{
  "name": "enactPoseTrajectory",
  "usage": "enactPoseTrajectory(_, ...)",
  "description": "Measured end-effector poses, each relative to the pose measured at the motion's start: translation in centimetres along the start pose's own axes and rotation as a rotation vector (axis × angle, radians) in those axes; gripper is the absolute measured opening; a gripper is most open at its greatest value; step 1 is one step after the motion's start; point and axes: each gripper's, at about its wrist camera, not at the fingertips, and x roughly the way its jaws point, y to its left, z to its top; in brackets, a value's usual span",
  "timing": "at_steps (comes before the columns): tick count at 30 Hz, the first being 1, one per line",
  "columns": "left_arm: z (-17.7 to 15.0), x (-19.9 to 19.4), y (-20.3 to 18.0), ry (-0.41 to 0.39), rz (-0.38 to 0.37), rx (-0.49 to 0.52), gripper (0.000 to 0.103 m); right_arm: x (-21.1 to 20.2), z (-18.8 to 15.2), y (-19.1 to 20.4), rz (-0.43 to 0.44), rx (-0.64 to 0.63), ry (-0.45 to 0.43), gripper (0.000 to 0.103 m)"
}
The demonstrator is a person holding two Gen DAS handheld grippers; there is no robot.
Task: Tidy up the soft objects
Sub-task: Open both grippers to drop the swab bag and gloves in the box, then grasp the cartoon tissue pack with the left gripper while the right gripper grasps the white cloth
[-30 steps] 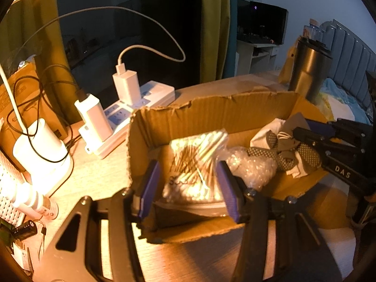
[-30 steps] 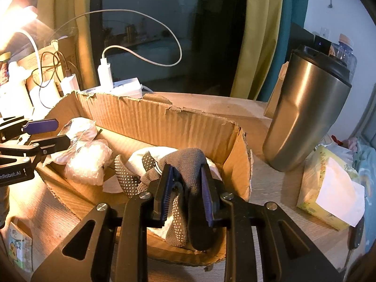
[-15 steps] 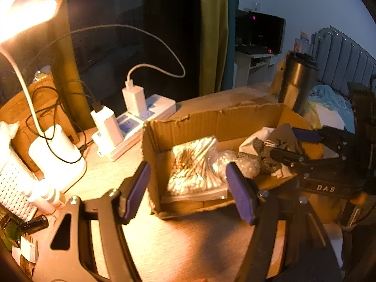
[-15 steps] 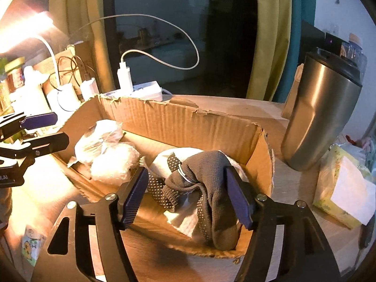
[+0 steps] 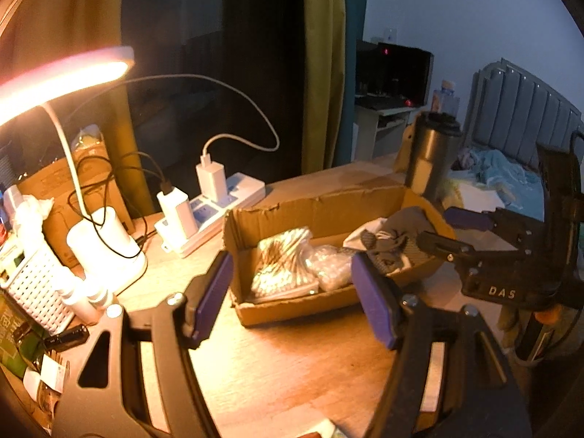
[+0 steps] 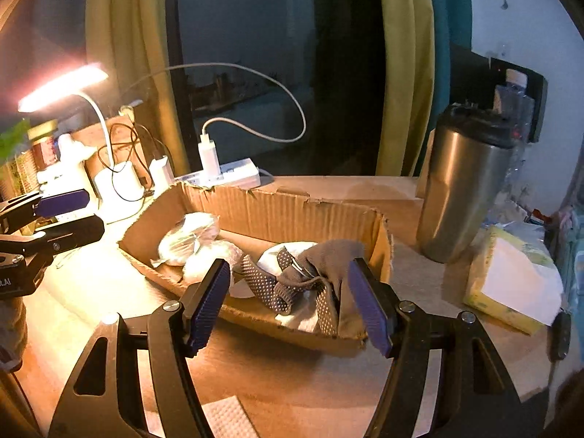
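An open cardboard box (image 5: 321, 208) (image 6: 277, 211) lies on the wooden desk. In it are a clear bag of cotton swabs (image 5: 284, 262) (image 6: 186, 233), a crumpled plastic bag (image 5: 328, 270) (image 6: 211, 255) and a grey dotted sock (image 5: 390, 244) (image 6: 314, 270) on a white cloth (image 6: 288, 252). My left gripper (image 5: 295, 295) is open and empty, in front of the box. My right gripper (image 6: 288, 303) is open and empty, in front of the sock. Each gripper shows in the other's view, the right (image 5: 452, 233) and the left (image 6: 65, 211).
A lit desk lamp (image 5: 65, 73) with a white base (image 5: 102, 248), a power strip with chargers (image 5: 211, 208) and a white basket (image 5: 36, 284) stand left of the box. A steel tumbler (image 6: 463, 189) and a tissue pack (image 6: 511, 281) stand to the right.
Both grippers let go of their loads in the box, opened wide and drew back from it. The swab bag and the sock now lie in the box.
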Motion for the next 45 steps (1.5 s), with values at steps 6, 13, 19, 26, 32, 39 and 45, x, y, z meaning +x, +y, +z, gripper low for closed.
enactPoseTrajectory(6,-0.2,-2.3,0.3,-0.035,-0.021,-0.039,0.081,-2.8,-0.2,0.4,0.009,0.010,-0.039,0.071)
enactPoseTrajectory(13,-1.6,-4.5,0.3,-0.059,-0.020,-0.042,0.081,-5.9,-0.8,2.2,0.005,-0.028,-0.084,0.071)
enactPoseTrajectory(19,-2.8,-5.3,-0.4,-0.060,-0.036,-0.040,0.081,-7.2,-1.8,3.8,0.020,-0.043,-0.083,0.071)
enactPoseTrajectory(26,-4.9,-6.5,-0.7,-0.055,-0.064,-0.055,0.081,-8.6,-2.8,4.7,0.034,-0.040,-0.083,0.071)
enactPoseTrajectory(32,-6.3,-7.2,-1.2,-0.066,-0.075,-0.053,0.081,-9.3,-4.1,5.5,0.050,-0.036,-0.065,0.071)
enactPoseTrajectory(39,-7.6,-7.2,-1.2,-0.040,-0.092,-0.060,0.082,-9.1,-5.8,5.6,0.056,-0.025,-0.027,0.071)
enactPoseTrajectory(45,-9.0,-6.4,-0.9,0.000,-0.092,-0.064,0.082,-7.9,-7.6,5.4,0.071,-0.013,0.029,0.071)
